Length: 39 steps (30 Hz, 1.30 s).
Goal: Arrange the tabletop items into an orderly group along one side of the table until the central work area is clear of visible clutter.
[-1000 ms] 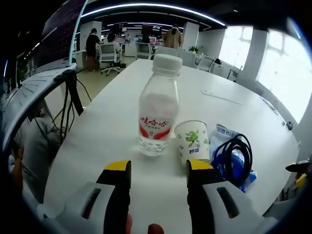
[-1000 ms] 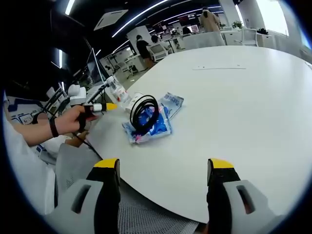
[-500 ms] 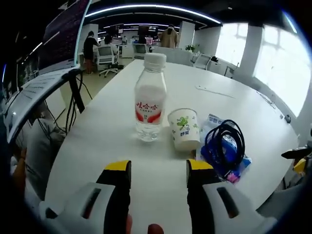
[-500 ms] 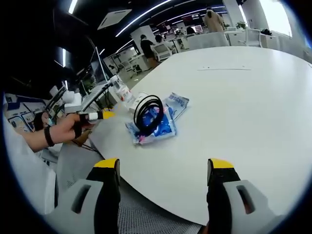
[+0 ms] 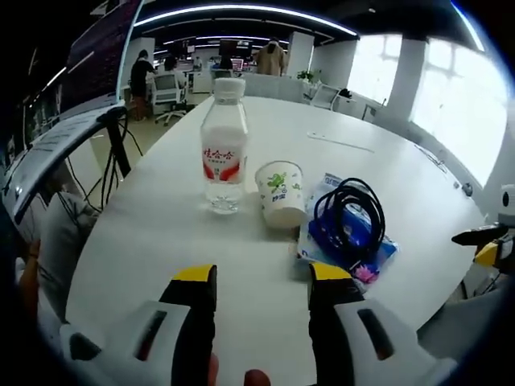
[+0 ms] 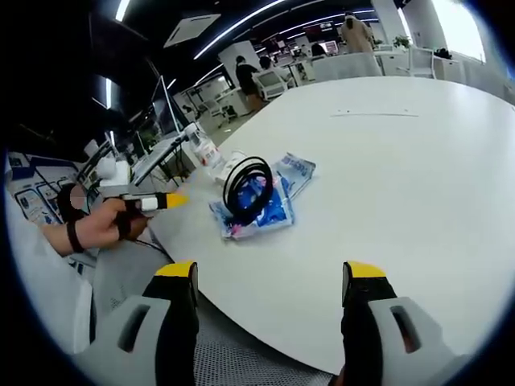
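A clear water bottle point(image 5: 222, 147) with a red label and white cap stands on the white table point(image 5: 161, 233). Right of it sits a paper cup point(image 5: 281, 194) with green print. A coiled black cable point(image 5: 348, 219) rests on blue packets point(image 5: 348, 244) beside the cup. My left gripper point(image 5: 262, 277) is open, well short of the bottle and cup, empty. In the right gripper view the cable point(image 6: 245, 183), the packets point(image 6: 261, 207) and the bottle point(image 6: 201, 149) lie far left. My right gripper point(image 6: 268, 273) is open and empty over the table edge. The left gripper point(image 6: 153, 200) shows there, held by a hand.
A monitor on a stand point(image 5: 96, 64) rises left of the table. A thin flat white strip point(image 6: 372, 113) lies on the far tabletop. Office chairs and people point(image 5: 151, 76) stand in the background. A mesh chair seat point(image 6: 249, 362) sits below the table edge.
The left gripper has pulled back from the bottle and cup, which now look smaller and farther off. In the right gripper view the left hand has drawn away from the table.
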### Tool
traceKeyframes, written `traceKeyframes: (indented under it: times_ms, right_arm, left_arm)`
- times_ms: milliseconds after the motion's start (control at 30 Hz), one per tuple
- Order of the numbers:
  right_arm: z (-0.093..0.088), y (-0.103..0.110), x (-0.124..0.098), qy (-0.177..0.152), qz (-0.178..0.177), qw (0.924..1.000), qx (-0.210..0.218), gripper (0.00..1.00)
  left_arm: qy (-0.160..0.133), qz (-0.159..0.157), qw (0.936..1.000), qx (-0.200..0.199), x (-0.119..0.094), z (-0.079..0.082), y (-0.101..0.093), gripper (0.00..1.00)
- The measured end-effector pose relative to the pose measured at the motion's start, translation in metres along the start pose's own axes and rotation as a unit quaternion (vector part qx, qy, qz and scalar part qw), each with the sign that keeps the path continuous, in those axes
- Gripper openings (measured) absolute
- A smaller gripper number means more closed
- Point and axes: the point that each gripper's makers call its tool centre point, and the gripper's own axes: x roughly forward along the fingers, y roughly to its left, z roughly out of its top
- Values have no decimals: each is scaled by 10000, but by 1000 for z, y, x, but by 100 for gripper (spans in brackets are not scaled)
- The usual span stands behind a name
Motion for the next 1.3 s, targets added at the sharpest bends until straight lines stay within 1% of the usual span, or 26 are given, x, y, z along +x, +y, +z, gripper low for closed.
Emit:
traceKeyframes:
  times_ms: [200, 333, 433, 533, 700, 800, 1000, 1100, 1300]
  right_arm:
    - [1, -2, 0, -28, 0, 10000, 12, 72]
    - [-1, -3, -1, -15, -8, 10000, 23, 72]
    - [-3, -4, -1, -6, -13, 10000, 41, 72]
    - [-4, -4, -2, 13, -16, 10000, 32, 72]
    - [-4, -5, -2, 1, -31, 10000, 47, 72]
    - [-3, -6, -1, -8, -28, 10000, 53, 72]
    - [1, -7, 4, -18, -5, 10000, 41, 72]
    - [4, -9, 11, -21, 31, 10000, 33, 71]
    - [16, -5, 27, -64, 183, 9998, 92, 68]
  left_arm:
    - [31, -110, 9999, 126, 0, -3, -12, 44]
    - [16, -194, 9996, 181, 3, 0, -22, 44]
    - [-29, -265, 9994, 239, 7, 8, -30, 44]
    - [-120, -318, 9991, 264, 11, 19, -36, 44]
    - [-265, -341, 9986, 311, 12, 36, -41, 44]
    - [-329, -341, 9984, 317, 14, 43, -39, 44]
    - [-353, -317, 9983, 327, 17, 49, -35, 44]
    - [-370, -288, 9985, 266, 17, 52, -30, 45]
    - [-431, -214, 9986, 223, 16, 60, -20, 45]
